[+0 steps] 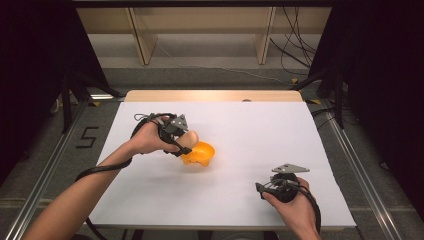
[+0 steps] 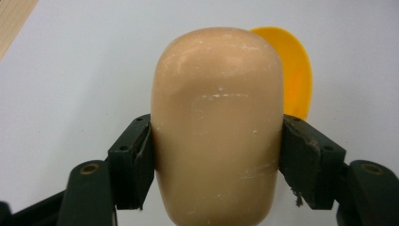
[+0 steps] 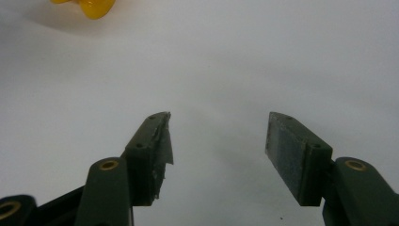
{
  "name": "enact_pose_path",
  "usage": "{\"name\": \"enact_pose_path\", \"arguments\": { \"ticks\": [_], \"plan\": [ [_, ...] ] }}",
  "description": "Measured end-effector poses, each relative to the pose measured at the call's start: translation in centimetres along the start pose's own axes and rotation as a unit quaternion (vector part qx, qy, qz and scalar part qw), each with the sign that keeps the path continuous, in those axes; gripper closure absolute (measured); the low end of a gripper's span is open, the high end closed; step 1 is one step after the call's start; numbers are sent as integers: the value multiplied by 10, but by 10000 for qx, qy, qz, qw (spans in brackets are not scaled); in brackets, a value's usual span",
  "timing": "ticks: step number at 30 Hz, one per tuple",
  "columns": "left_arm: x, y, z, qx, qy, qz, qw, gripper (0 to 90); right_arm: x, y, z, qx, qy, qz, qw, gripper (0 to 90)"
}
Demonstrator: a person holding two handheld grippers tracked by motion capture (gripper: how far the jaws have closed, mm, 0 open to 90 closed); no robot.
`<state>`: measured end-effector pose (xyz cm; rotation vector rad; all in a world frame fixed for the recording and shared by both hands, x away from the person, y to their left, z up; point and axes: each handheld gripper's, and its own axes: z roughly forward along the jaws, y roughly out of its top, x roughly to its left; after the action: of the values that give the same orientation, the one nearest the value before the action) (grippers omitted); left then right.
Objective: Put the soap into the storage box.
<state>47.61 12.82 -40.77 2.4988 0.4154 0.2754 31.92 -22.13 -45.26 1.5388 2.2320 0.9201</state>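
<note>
A tan, rounded egg-shaped piece (image 2: 217,127) sits clamped between the two black jaws of my left gripper (image 2: 217,160). In the high view that tan piece (image 1: 189,138) is held just left of an orange dish-like object (image 1: 200,153) lying on the white sheet. The orange object's rim (image 2: 292,70) peeks out behind the tan piece. My right gripper (image 1: 261,189) rests near the front right of the sheet, held in a hand. Its jaws stand wide apart with nothing between them (image 3: 219,141). A bit of the orange object (image 3: 91,7) shows far off at the top left.
The white sheet (image 1: 250,130) covers the table, with a strip of bare wood (image 1: 210,95) at the far edge. Black cables trail from both grippers. Shelving legs and loose cables stand on the floor beyond the table.
</note>
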Motion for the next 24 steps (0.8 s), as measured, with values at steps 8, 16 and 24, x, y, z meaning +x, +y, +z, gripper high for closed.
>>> {"name": "enact_pose_path", "arguments": {
  "ticks": [8, 16, 24],
  "plan": [
    [-1, 3, 3, -9, -108, 72, 9999, 324, 0, 0, 0, 11, 4, 5, 10000, 410],
    [-1, 6, 6, -1, -221, 167, 9996, 323, 0, 0, 1, -1, 29, 3, 10000, 410],
    [0, 7, 9, 17, -315, 238, 9992, 323, 0, 0, 1, 0, 17, -27, 10000, 410]
  ]
}}
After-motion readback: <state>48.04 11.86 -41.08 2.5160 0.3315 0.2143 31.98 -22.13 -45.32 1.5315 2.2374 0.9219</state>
